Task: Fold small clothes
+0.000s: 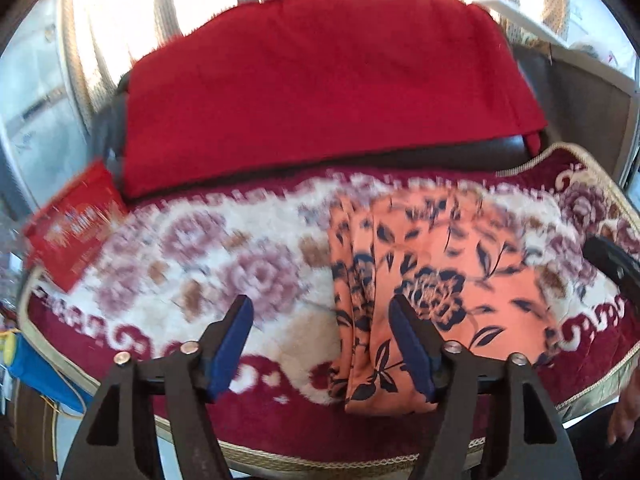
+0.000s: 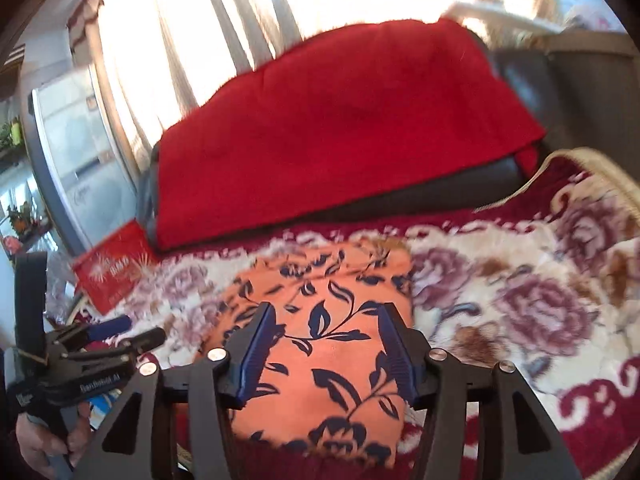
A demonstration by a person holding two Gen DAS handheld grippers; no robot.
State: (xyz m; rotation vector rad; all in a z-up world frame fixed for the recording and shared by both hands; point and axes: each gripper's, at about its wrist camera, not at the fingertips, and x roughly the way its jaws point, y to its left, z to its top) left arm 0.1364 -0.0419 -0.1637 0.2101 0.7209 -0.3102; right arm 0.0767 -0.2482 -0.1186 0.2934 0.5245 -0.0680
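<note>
So I'm looking through the left wrist view first. Far left, a red packet (image 1: 76, 232) is lying at the edge of the floral blanket (image 1: 208, 264), partly hanging off it. Above, filling the upper middle of the frame, a red cloth (image 1: 320, 92) is draped over a dark cushion (image 1: 460, 152). My left claw (image 1: 322, 344) is sitting at the bottom center with its blue pads spread wide and nothing between them; its left pad is hovering over bare blanket while the right pad is over the garment's left side. The orange floral garment (image 1: 432, 280) is lying folded on the blanket, right of center, with several folded layers showing along its left edge. At the far right edge a bit of my right claw (image 1: 612, 260) is poking in, too little showing here to judge it.

Switching to the right wrist view: the left claw (image 2: 120, 332) is showing at lower left, held in my hand (image 2: 40, 440), with the packet (image 2: 114, 276) just above it. The garment (image 2: 320, 320) is sitting in the lower center, and the right claw (image 2: 326, 344) is hanging right over it, pads spread apart and gripping nothing. The blanket (image 2: 520, 300) is running off to the right, roses everywhere, and the red cloth (image 2: 340, 128) is filling the upper middle. Everything's a bit motion-blurred.
</note>
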